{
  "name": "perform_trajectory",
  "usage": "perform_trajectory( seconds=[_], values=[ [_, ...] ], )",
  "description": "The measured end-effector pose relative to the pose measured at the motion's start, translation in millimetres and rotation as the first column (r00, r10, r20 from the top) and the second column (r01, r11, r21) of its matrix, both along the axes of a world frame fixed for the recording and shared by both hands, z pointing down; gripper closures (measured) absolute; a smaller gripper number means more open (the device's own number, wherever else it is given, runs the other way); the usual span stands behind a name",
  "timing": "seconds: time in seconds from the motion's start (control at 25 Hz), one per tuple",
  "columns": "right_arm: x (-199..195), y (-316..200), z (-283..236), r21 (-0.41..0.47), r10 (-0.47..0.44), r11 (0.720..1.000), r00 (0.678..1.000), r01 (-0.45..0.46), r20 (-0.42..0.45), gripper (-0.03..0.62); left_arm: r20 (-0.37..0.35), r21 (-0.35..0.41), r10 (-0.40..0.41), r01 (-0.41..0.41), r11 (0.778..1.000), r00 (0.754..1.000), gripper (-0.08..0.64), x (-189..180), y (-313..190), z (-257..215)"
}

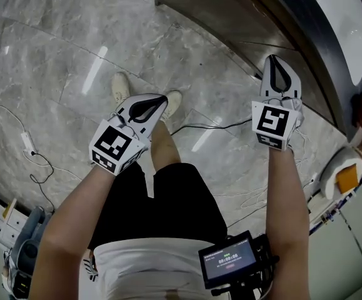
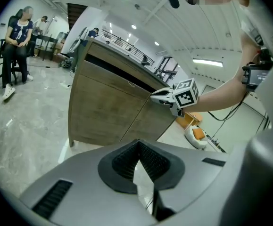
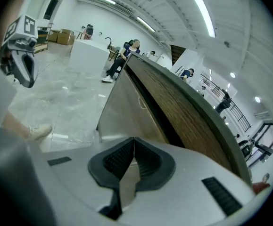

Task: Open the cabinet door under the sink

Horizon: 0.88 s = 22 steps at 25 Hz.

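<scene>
approach step, as judged: left gripper (image 1: 164, 98) and right gripper (image 1: 274, 59) are held short of the closed cabinet door (image 2: 105, 109), fingers clenched on nothing. next, the fingers must be parted at a door edge. no handle can be made out; the sink is hidden above the desk (image 3: 200, 108).

Brown wood-grain cabinet (image 2: 103, 112) on grey, white-veined marble floor (image 1: 62, 61).

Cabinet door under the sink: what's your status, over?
Shut and empty: left tongs, right tongs. The cabinet door closed, right tongs close by. Nothing blocking it.
</scene>
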State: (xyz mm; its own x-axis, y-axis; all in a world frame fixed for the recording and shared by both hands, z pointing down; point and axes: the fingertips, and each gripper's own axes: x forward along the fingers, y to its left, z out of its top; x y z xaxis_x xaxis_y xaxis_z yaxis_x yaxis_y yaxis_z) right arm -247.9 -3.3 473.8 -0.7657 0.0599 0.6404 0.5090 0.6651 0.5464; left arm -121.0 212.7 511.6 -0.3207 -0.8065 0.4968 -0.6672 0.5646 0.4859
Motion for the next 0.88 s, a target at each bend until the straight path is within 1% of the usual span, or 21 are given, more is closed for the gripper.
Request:
perform_trajectory(
  seconds=[0.16,0.32,0.4,0.44,0.52,0.6,0.68,0.8,0.88],
  values=[
    [-4,-16,-9,0.092,-0.009,0.996,0.999,0.005,0.049,0.577,0.007,0.017,0.016,-0.016,1.0,1.0,0.551,-4,-12,5],
    [-9,-30,-12,0.186,0.029,0.982,0.997,-0.043,0.075,0.577,0.009,0.033,0.015,-0.015,0.999,1.0,0.551,-10,-21,4],
    [-14,-32,-12,0.218,0.039,0.974,0.996,-0.056,0.083,0.575,0.012,0.045,0.006,-0.006,0.999,1.0,0.551,-14,-24,0],
    [-16,-32,-12,0.234,0.04,0.97,0.996,-0.059,0.085,0.565,0.018,0.05,0.003,-0.004,0.999,1.0,0.551,-16,-27,-3],
    [-22,-33,-9,0.274,0.042,0.96,0.996,-0.063,0.084,0.518,0.041,0.056,0.003,-0.005,0.998,0.999,0.551,-23,-32,-10],
    [-28,-34,-7,0.32,0.042,0.945,0.996,-0.066,0.081,0.49,0.075,0.063,0.008,-0.013,0.998,0.997,0.551,-29,-40,-18],
    [-31,-35,-6,0.376,0.034,0.925,0.996,-0.063,0.082,0.472,0.105,0.072,0.018,-0.026,0.997,0.994,0.551,-34,-48,-25],
    [-35,-36,-1,0.47,0.025,0.881,0.997,-0.057,0.073,0.458,0.131,0.081,0.029,-0.04,0.996,0.991,0.551,-40,-54,-31],
    [-37,-37,7,0.518,0.034,0.853,0.997,-0.061,0.063,0.449,0.129,0.084,0.027,-0.038,0.996,0.991,0.551,-43,-53,-29]
  ],
)
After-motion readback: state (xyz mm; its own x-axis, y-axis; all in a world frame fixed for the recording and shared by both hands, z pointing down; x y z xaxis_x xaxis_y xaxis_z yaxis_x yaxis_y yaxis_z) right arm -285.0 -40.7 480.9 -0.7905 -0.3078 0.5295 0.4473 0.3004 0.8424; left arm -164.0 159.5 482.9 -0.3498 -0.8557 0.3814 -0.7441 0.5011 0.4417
